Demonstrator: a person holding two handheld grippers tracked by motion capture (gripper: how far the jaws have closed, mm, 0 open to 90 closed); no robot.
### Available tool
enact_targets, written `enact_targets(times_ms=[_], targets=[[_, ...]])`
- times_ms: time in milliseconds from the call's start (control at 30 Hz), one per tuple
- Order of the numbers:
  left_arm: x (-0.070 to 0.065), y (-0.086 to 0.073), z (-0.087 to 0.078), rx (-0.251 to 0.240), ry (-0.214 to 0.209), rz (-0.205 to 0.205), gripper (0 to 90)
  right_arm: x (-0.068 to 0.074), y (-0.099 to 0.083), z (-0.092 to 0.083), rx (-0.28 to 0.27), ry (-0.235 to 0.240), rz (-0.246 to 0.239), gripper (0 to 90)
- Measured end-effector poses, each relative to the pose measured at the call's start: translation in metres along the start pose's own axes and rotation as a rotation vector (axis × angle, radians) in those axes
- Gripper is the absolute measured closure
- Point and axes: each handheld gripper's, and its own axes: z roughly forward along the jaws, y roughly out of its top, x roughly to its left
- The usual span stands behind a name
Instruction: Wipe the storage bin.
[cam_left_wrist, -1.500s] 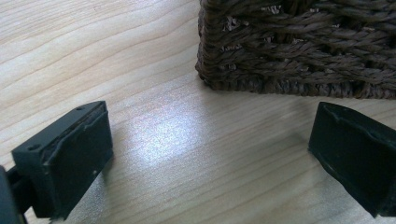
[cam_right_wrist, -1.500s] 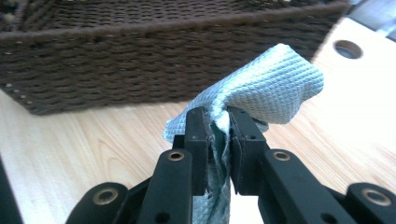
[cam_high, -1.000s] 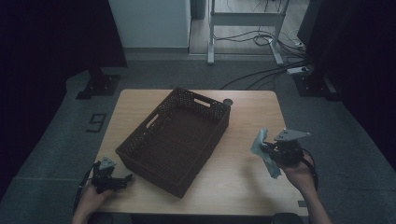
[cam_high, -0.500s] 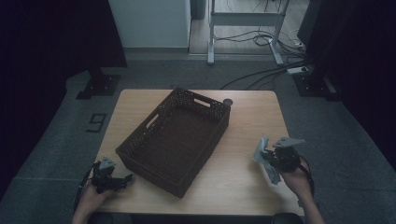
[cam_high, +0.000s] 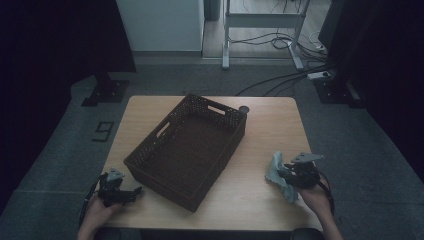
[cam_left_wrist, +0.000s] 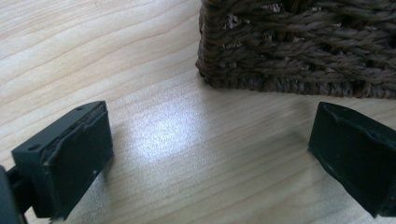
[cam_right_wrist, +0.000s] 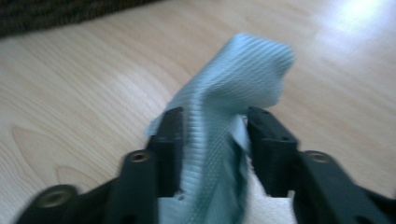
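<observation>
A pale blue-green cloth (cam_high: 276, 171) lies crumpled near the table's front right. In the right gripper view the cloth (cam_right_wrist: 233, 84) stands up between the jaws of my right gripper (cam_right_wrist: 215, 119). Those jaws have just been opening, and the cloth now sits loosely between them with a thin gap at one pad. From above, the right gripper (cam_high: 288, 175) is low over the table, right beside the cloth. My left gripper (cam_high: 131, 192) rests at the front left with its jaws wide apart and nothing between them (cam_left_wrist: 210, 144). It faces a corner of the dark wicker basket (cam_left_wrist: 303, 46).
The large dark wicker basket (cam_high: 215, 106) stands askew in the middle of the wooden table (cam_high: 272, 125), with nothing visible inside it. A small dark round object (cam_high: 243, 109) sits by its far right corner. Cables and a metal frame lie on the floor beyond the table.
My right gripper has come down to the table with the cloth, and the cloth now bunches on the wood. The left gripper has not moved.
</observation>
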Motion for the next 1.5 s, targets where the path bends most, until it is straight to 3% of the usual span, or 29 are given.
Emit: enact_targets(times_ms=[133, 200, 400, 500, 700, 867, 1167, 1500], targets=[[-0.001, 0.001, -0.002, 0.024, -0.002, 0.002, 0.0, 0.0, 0.007, -0.012, -0.034, -0.01, -0.002, 39.0], [-0.001, 0.001, -0.003, 0.032, -0.004, 0.004, 1.2, 0.001, 0.01, -0.017, -0.044, -0.016, -0.011, 35.5], [-0.002, 0.004, -0.009, 0.042, -0.029, -0.006, 4.2, 0.018, 0.023, -0.028, -0.081, -0.001, -0.055, 33.5], [-0.004, 0.008, -0.015, 0.017, -0.03, 0.005, 4.0, 0.03, 0.028, -0.027, -0.09, 0.026, -0.074, 33.6], [-0.01, 0.012, -0.024, -0.04, -0.037, 0.005, 4.7, 0.056, 0.035, -0.009, -0.092, 0.129, -0.105, 38.4], [-0.019, 0.016, -0.024, -0.041, -0.025, 0.029, 5.4, 0.082, 0.041, 0.012, -0.08, 0.228, -0.142, 49.8], [-0.019, 0.03, -0.015, -0.059, 0.029, -0.004, 6.2, 0.134, 0.062, 0.04, -0.066, 0.347, -0.249, 58.4], [-0.002, 0.046, -0.002, -0.055, 0.097, -0.036, 6.5, 0.175, 0.08, 0.069, -0.041, 0.405, -0.319, 63.5]])
